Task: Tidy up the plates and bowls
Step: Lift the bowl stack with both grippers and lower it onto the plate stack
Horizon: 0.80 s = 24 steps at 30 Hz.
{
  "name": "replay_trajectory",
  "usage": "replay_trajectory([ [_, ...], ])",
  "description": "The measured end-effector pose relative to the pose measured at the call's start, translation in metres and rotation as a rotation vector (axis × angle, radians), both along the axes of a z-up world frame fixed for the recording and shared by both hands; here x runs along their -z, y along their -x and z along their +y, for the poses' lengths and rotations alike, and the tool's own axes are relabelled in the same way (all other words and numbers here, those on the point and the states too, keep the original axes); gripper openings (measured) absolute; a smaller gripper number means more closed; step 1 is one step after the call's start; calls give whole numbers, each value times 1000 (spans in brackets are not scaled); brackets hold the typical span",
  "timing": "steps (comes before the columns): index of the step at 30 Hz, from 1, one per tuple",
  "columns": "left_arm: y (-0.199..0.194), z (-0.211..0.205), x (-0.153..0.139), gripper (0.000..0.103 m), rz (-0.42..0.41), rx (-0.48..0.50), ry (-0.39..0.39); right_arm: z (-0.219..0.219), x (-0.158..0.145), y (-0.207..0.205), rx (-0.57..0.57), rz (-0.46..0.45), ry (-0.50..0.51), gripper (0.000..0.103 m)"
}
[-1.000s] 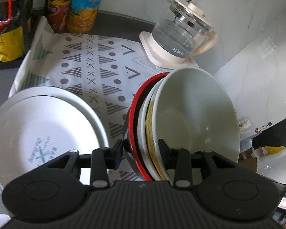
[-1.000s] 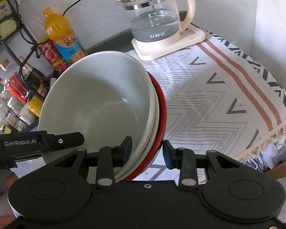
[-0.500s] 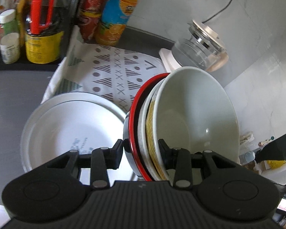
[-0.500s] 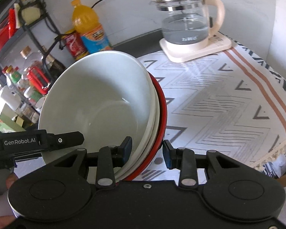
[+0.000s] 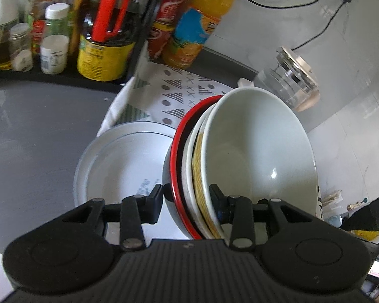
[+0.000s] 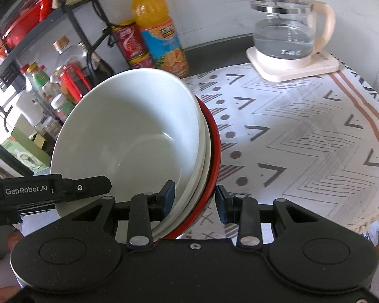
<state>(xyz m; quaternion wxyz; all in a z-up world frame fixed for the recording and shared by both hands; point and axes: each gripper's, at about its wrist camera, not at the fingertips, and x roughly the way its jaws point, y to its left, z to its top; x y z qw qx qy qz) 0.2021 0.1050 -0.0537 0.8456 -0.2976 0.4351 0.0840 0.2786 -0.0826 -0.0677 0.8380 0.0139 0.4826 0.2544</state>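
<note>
Left gripper (image 5: 186, 200) and right gripper (image 6: 195, 200) both clamp rim of tilted bowl stack (image 5: 250, 156). White plates (image 5: 123, 161) lie beyond left gripper's left finger.

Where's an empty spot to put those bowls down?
Free: the patterned cloth between the kettle base and the bowl stack, and the grey counter left of the white plates. Crowded: the bottle rack behind.

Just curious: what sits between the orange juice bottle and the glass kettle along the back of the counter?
Nothing stands there: in the right wrist view, only dark counter shows between the juice bottle and the kettle.
</note>
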Motion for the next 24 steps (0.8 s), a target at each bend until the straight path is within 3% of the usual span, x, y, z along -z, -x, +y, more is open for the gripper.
replay_trajectory([
  [24, 17, 45, 37, 37, 94, -92, 33, 56, 30, 5, -110, 72, 66, 34],
])
